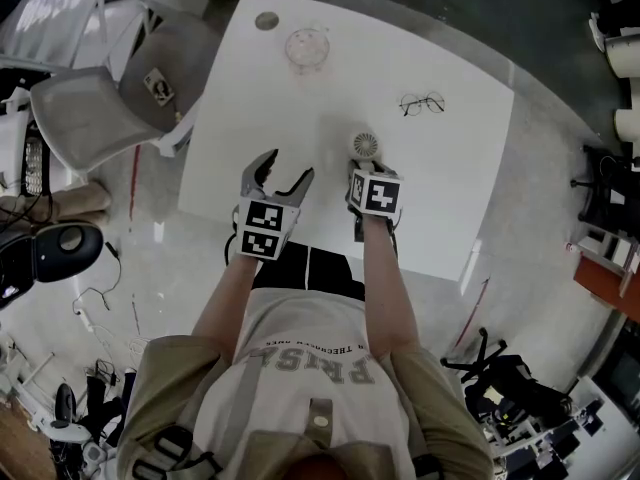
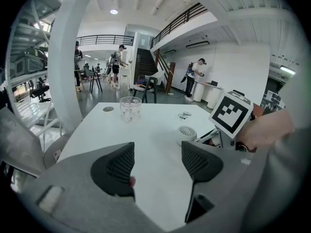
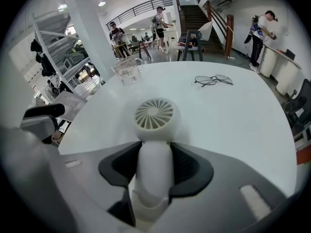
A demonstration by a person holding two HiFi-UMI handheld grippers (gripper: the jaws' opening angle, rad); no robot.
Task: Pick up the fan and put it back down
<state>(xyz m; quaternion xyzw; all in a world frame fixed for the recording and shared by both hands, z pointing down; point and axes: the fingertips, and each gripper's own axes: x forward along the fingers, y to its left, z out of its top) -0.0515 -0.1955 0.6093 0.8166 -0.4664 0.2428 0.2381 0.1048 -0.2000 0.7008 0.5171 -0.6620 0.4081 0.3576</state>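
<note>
Gripping: right tool [image 3: 154,161] on smooth white fan [image 3: 154,118] | pads [image 3: 189,166] textured, seemingly rubber

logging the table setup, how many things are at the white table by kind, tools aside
fan: 1
eyeglasses: 1
clear glass: 1
small round disc: 1
total: 4

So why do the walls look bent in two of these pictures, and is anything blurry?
Left gripper view and right gripper view: wide-angle lenses bow the pillar and leave black corners. Right gripper view: the fan up close looks slightly soft. Head view: straighter, table bright.
</note>
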